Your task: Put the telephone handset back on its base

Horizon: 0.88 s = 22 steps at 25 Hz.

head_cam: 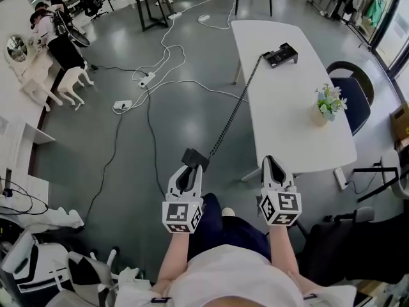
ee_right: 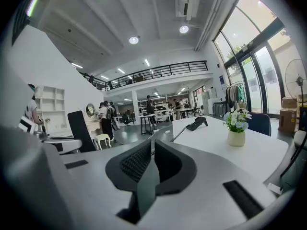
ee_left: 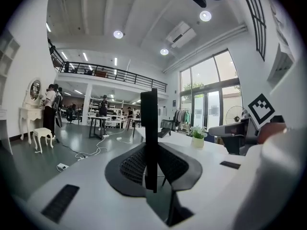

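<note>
left gripper clamps the handset, seemingly edge-on; its cord runs to the base at one o'clock on the table. right gripper pressed together, empty. carrying and seating remain.

Bare tabletop between base and vase

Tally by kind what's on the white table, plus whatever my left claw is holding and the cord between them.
Telephone base: 1
Flower pot: 1
Handset: 1
Coiled cord: 1
Total: 4
</note>
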{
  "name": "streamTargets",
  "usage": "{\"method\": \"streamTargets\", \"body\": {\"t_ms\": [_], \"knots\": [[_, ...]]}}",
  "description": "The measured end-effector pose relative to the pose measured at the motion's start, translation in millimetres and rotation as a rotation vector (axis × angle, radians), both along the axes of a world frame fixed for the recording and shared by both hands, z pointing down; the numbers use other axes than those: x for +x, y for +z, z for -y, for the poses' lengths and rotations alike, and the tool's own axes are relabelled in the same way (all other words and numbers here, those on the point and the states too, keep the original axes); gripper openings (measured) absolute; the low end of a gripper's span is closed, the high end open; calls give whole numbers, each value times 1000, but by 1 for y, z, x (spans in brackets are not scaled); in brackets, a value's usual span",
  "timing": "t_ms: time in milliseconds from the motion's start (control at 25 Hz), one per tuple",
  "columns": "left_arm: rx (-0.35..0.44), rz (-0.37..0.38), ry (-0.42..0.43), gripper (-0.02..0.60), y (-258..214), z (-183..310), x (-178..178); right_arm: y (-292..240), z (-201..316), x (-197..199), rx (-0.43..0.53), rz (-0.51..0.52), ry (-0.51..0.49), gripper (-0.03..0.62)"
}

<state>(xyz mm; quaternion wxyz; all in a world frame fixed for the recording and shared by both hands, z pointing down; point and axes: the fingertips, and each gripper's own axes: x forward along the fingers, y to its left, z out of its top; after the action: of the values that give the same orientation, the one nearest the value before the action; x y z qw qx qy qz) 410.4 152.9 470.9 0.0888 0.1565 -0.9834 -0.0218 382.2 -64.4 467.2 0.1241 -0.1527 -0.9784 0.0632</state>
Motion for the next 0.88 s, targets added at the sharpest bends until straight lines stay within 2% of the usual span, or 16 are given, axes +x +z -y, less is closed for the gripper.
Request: {"method": "streamTargets", "body": {"t_ms": [320,880], "knots": [[9,-39,-18,78,10,3,-2,11,0,-4,-13,-36,-22,46],[26,-38,-24,78,7,-1,-56,11,-7,-52,-10,-46,-38,46]]}}
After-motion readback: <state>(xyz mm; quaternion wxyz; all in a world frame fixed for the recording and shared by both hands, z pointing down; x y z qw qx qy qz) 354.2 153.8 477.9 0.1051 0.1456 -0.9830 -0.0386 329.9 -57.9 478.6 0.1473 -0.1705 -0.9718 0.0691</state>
